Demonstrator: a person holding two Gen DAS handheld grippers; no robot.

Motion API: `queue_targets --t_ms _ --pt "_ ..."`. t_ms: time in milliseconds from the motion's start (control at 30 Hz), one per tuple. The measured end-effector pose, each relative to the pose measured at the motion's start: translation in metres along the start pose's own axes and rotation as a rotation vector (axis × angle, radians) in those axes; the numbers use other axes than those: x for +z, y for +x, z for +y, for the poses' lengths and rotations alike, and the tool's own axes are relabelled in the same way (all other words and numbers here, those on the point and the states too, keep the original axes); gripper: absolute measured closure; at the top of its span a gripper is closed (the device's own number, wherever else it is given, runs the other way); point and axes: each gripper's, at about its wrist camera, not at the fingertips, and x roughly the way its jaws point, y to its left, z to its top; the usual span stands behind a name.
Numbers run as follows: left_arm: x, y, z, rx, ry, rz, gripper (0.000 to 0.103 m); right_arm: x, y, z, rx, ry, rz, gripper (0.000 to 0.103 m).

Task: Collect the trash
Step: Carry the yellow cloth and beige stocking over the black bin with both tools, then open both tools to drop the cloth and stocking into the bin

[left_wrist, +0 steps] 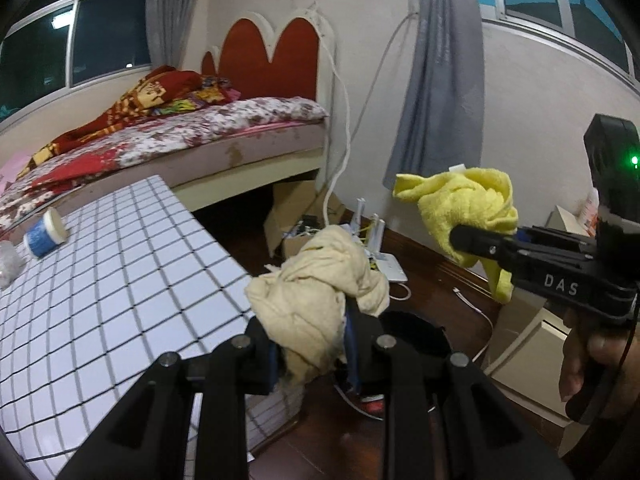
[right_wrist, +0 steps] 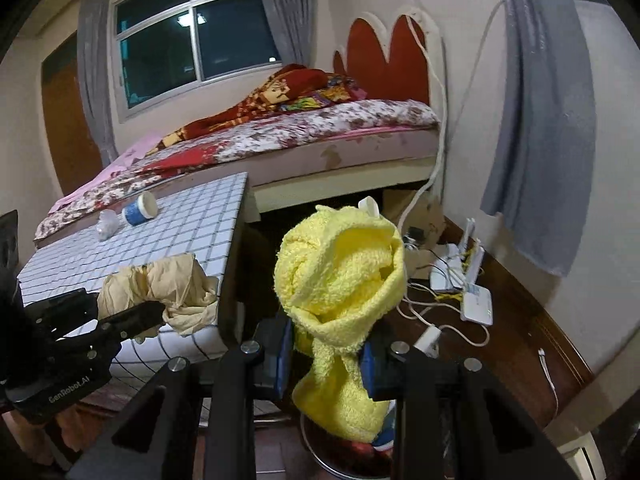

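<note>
My left gripper (left_wrist: 310,346) is shut on a crumpled beige cloth (left_wrist: 316,300), held off the right edge of the grid-tiled table (left_wrist: 120,272). To its right, my right gripper (left_wrist: 460,236) is shut on a bunched yellow towel (left_wrist: 464,204). In the right wrist view the yellow towel (right_wrist: 340,280) fills the middle between the right gripper's (right_wrist: 326,360) blue pads, and the left gripper (right_wrist: 156,312) holds the beige cloth (right_wrist: 168,284) at the left. A dark round bin (left_wrist: 424,332) sits on the floor below both. A blue paper cup (left_wrist: 44,234) lies tipped on the table beside a white crumpled wad (left_wrist: 8,266).
A bed (left_wrist: 180,140) with a red headboard stands behind the table. Routers, cables and a cardboard box (left_wrist: 288,220) clutter the wooden floor by the wall. A grey curtain (left_wrist: 440,80) hangs at the right. A hand (left_wrist: 580,360) grips the right gripper's handle.
</note>
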Motion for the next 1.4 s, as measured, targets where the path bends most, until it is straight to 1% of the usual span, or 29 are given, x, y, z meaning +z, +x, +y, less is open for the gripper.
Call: queue_targets --t_ms 233,433,567,633,900,1000,1100,1300,1400 --pt "-0.002 0.014 -0.026 -0.045 0.024 0.022 0.076 -0.014 -0.009 -0.029 -0.042 0.029 0.021 0.073" --pt "-0.007 0.024 -0.042 -0.065 0.032 0.037 0.076 -0.024 -0.01 -0.043 -0.064 0.033 0.038 0.073" --pt "-0.015 0.03 -0.051 -0.084 0.027 0.039 0.076 -0.037 -0.006 -0.051 -0.07 0.027 0.069 0.073" --pt "-0.02 0.036 -0.054 -0.094 0.028 0.054 0.076 -0.043 -0.002 -0.055 -0.072 0.021 0.085 0.073" --pt "-0.037 0.065 -0.061 -0.117 0.037 0.124 0.076 -0.075 0.019 -0.073 -0.078 0.017 0.186 0.073" --pt "-0.042 0.077 -0.061 -0.126 0.029 0.146 0.076 -0.085 0.031 -0.077 -0.073 -0.003 0.229 0.073" --pt "-0.047 0.09 -0.061 -0.133 0.018 0.166 0.076 -0.091 0.046 -0.078 -0.068 -0.019 0.262 0.073" --pt "-0.054 0.123 -0.062 -0.138 0.028 0.223 0.076 -0.105 0.079 -0.081 -0.056 -0.037 0.331 0.073" --pt "-0.058 0.133 -0.061 -0.142 0.026 0.247 0.076 -0.109 0.095 -0.082 -0.046 -0.051 0.365 0.073"
